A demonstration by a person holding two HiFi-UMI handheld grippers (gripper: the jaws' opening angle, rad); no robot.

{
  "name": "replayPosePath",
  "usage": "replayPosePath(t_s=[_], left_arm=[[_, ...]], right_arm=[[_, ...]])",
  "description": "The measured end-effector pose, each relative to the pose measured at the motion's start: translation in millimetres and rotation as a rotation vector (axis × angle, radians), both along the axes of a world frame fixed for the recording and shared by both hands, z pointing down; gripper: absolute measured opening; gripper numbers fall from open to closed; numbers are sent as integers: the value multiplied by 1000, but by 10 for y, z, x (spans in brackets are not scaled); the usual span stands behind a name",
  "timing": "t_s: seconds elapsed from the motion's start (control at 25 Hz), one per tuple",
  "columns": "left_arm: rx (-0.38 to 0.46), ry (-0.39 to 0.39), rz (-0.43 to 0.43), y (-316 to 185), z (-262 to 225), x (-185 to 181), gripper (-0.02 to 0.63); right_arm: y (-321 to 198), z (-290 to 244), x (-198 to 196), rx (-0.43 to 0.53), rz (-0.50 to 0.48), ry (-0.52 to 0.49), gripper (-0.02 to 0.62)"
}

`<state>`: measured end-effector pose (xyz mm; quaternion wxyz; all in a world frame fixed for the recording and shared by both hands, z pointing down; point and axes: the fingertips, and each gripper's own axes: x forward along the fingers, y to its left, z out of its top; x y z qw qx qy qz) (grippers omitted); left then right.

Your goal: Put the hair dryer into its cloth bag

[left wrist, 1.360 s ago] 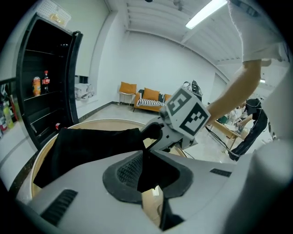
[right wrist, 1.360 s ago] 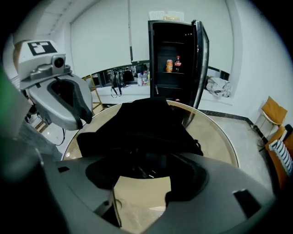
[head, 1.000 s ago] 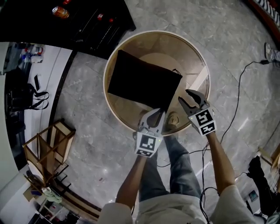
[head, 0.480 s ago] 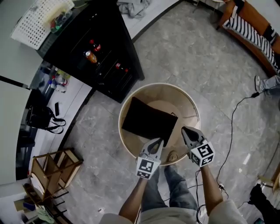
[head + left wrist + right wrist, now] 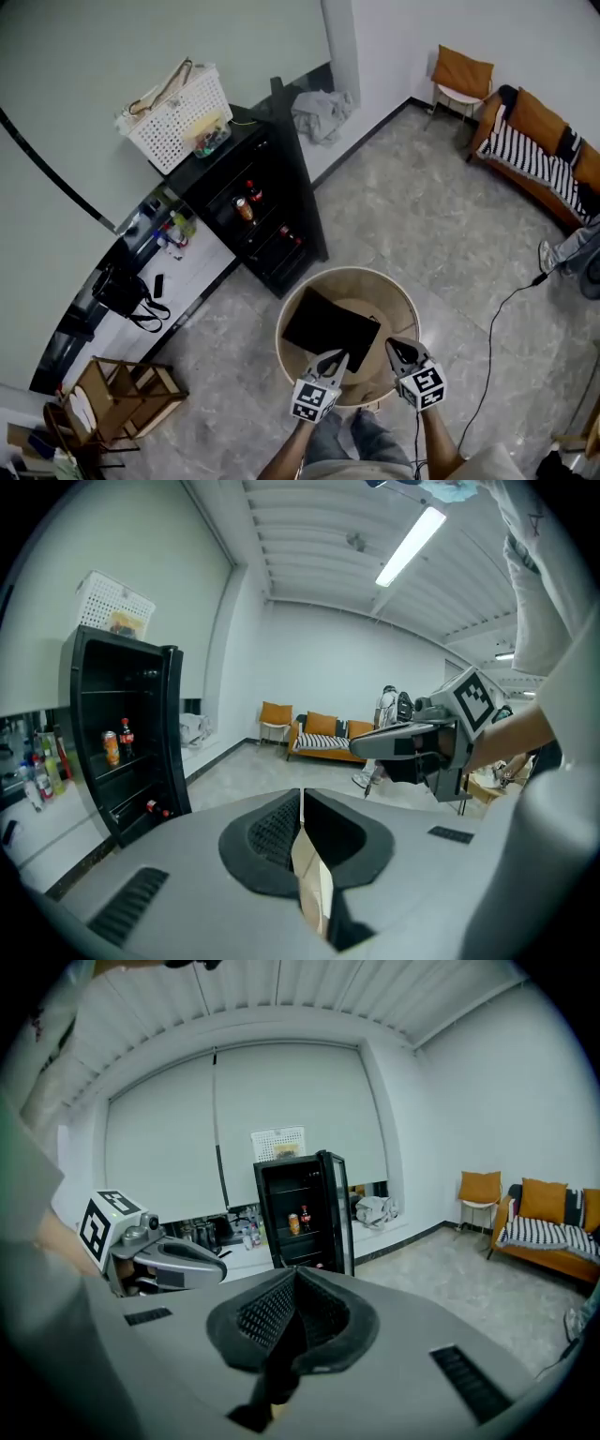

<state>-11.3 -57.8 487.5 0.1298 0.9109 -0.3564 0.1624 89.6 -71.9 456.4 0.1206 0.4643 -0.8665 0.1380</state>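
Note:
The black cloth bag lies flat on the round wooden table, and no hair dryer shows in any view. My left gripper hovers over the bag's near edge, its jaws shut with nothing seen between them. My right gripper hangs beside it over the table's near right rim, also shut and empty. In the left gripper view my own jaws meet, and the right gripper shows alongside. The right gripper view shows its own closed jaws and the left gripper to the left.
A black cabinet holding cans and bottles stands behind the table, with a white basket on top. A wooden rack is at the left. A cable runs across the floor at the right, and an orange sofa and chair stand beyond.
Both grippers have risen off the table, and the head view has lifted to take in the room. The right jaws went from open to shut. The bag stays flat on the table.

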Motion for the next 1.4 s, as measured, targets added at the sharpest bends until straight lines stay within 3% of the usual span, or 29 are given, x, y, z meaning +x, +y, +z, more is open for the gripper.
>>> replayPosePath(t_s=[0.44, 0.68, 0.88, 1.08, 1.4], left_arm=[[111, 30, -46, 162, -901, 55, 38], [117, 44, -90, 229, -1021, -51, 38], [133, 59, -71, 250, -1189, -11, 37], [156, 70, -72, 350, -1300, -244, 37], [141, 81, -43, 907, -1289, -758, 37]], right_arm=[[176, -907, 105, 119, -13, -30, 28], [202, -1051, 27, 142, -38, -28, 28], [259, -1217, -13, 161, -28, -27, 28], [390, -1276, -236, 172, -27, -22, 28], [978, -1316, -701, 160, 16, -6, 28]])
